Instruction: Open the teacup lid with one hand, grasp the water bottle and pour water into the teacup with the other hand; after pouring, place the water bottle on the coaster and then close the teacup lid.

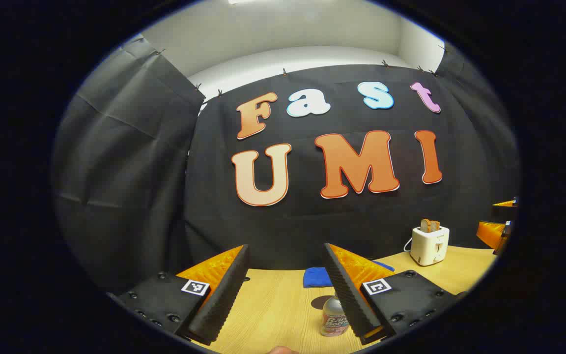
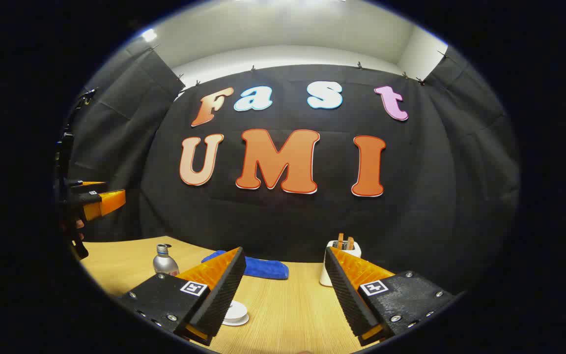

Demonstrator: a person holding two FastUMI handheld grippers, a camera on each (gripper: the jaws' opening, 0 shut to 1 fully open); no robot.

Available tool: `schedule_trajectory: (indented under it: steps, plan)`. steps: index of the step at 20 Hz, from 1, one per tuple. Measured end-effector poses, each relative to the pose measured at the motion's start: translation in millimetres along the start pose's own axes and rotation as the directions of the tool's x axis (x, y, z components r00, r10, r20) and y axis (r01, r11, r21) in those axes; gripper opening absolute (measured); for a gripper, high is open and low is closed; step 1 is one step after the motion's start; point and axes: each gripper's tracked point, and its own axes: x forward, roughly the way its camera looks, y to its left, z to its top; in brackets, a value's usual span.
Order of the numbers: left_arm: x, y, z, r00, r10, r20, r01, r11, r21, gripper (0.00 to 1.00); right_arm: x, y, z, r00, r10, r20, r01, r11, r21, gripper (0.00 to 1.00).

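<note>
Both grippers stand with jaws wide apart and hold nothing. We take the left gripper view first, reading left to right. Our left gripper (image 1: 285, 290) is raised above the light wooden table (image 1: 273, 314). Just behind its right finger stands the small silver metal water bottle with a printed label (image 1: 334, 317), upright, its long axis vertical, its right side hidden by that finger. A dark round coaster (image 1: 321, 302) lies flat on the table just behind the bottle. Farther back lies a folded blue cloth (image 1: 316, 278), and to the right stands a white toaster holding slices of bread (image 1: 429, 244). At the far right edge we see part of the other gripper.

In the right gripper view, the other gripper appears at the far left edge, held by a hand. The water bottle (image 2: 165, 260) stands left of our right gripper (image 2: 283, 290). A white round ceramic teacup lid (image 2: 236, 313) lies low beside the right gripper's left finger, partly hidden by it. We cannot tell the cup beneath it. The blue cloth (image 2: 258, 268) and the toaster (image 2: 334, 268) follow to the right.

We judge that no step has begun. The left gripper is nearer the bottle, which lies ahead and slightly right; the right gripper is nearer the lid, ahead and slightly left. The coaster appears in the left gripper view, the lid in the right gripper view.
</note>
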Motion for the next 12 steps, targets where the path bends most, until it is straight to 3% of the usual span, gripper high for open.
schedule_trajectory:
  steps: [2,3,4,5,12]
  plan:
    - [-1,0,-1,1.000,0.000,0.004,0.000,1.000,-0.012,1.00,3,5,3,1.000,0.023,0.000,-0.023,1.000,0.018,0.97]
    - [1,-1,-2,1.000,-0.003,0.001,0.003,1.000,-0.018,1.00,5,5,4,1.000,0.025,-0.003,-0.025,0.999,0.022,0.97]
    - [3,-2,-3,1.000,-0.010,-0.002,0.009,1.000,-0.023,0.94,7,3,6,1.000,0.020,-0.006,-0.020,1.000,0.022,0.97]
    - [4,-2,-6,1.000,-0.013,-0.007,0.013,0.999,-0.029,0.98,8,1,8,1.000,0.014,-0.005,-0.014,1.000,0.019,0.97]
    - [12,-1,-11,1.000,-0.017,-0.018,0.017,0.999,-0.044,0.98,13,-3,10,1.000,0.013,-0.003,-0.013,1.000,-0.004,0.97]
